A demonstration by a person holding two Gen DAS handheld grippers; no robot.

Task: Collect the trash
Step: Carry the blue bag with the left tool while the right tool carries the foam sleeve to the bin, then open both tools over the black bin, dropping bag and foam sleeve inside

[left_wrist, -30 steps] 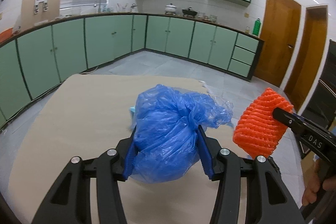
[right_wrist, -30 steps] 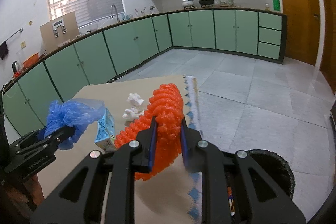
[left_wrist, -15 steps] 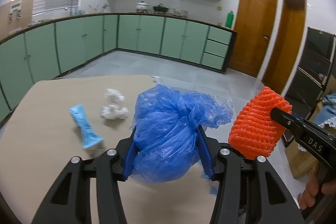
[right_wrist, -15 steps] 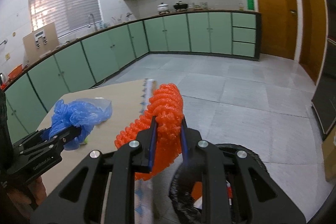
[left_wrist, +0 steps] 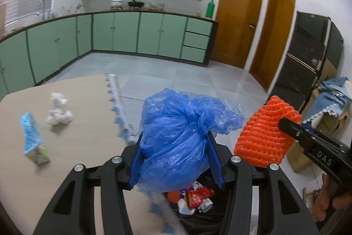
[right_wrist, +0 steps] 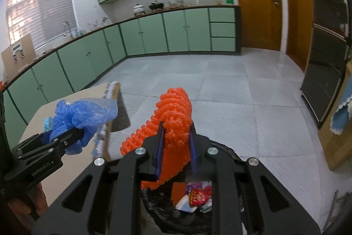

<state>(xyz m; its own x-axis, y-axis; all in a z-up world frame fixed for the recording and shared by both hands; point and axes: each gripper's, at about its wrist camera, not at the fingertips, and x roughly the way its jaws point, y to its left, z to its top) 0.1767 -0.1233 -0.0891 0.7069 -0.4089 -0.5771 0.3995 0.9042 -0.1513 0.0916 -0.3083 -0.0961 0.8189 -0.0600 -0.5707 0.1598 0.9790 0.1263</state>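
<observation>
My left gripper (left_wrist: 176, 160) is shut on a crumpled blue plastic bag (left_wrist: 176, 142) and holds it over the black-lined trash bin (left_wrist: 198, 219), which has wrappers inside. My right gripper (right_wrist: 176, 147) is shut on an orange foam net sleeve (right_wrist: 173, 124) and holds it above the same bin (right_wrist: 224, 151). The right gripper with the orange sleeve (left_wrist: 266, 133) shows at the right of the left wrist view. The left gripper with the blue bag (right_wrist: 77, 120) shows at the left of the right wrist view.
On the beige table (left_wrist: 83, 131) lie a light-blue carton (left_wrist: 33, 140) and crumpled white tissue (left_wrist: 58, 112). A patterned cloth edge (left_wrist: 118, 107) hangs at the table's side. Green cabinets, wooden doors and cardboard boxes (left_wrist: 330, 120) ring the tiled floor.
Both grippers have swung right, off the table and over the trash bin, each still holding its piece. The bin's contents have come into view below them.
</observation>
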